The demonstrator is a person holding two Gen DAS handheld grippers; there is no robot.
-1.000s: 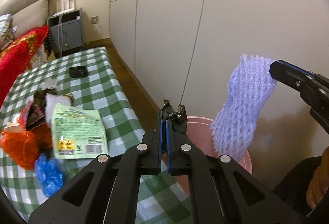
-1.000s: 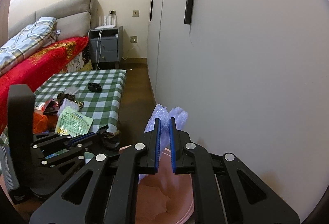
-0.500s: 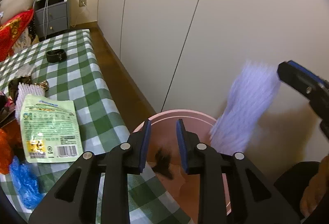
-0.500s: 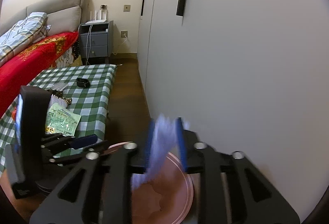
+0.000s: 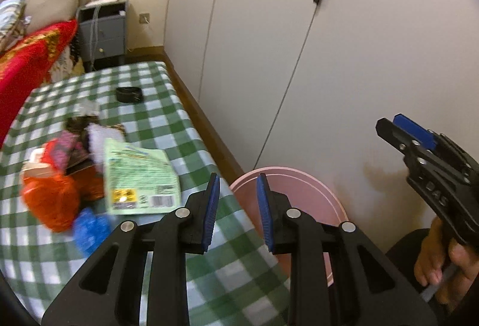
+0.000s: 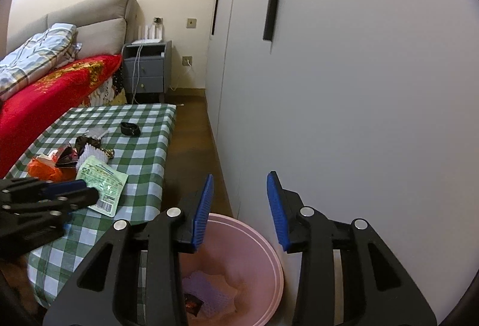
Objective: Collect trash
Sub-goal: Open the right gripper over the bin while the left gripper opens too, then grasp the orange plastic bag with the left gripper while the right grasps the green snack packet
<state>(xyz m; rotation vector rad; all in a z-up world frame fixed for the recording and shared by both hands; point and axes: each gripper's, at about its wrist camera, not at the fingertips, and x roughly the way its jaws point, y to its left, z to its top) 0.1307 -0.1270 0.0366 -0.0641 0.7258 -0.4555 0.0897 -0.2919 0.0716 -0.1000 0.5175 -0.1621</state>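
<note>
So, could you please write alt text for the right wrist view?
The right gripper, jaws opening and empty, hangs over a pink bin that holds a purple foam net and a dark wrapper. To the left, the left gripper reaches over a green checked table strewn with trash, beside white wardrobe doors.

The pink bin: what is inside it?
Inside the pink bin, the right view shows a purple foam net and a small dark wrapper. The right tongs cover part of the bottom, so more could lie there.
</note>
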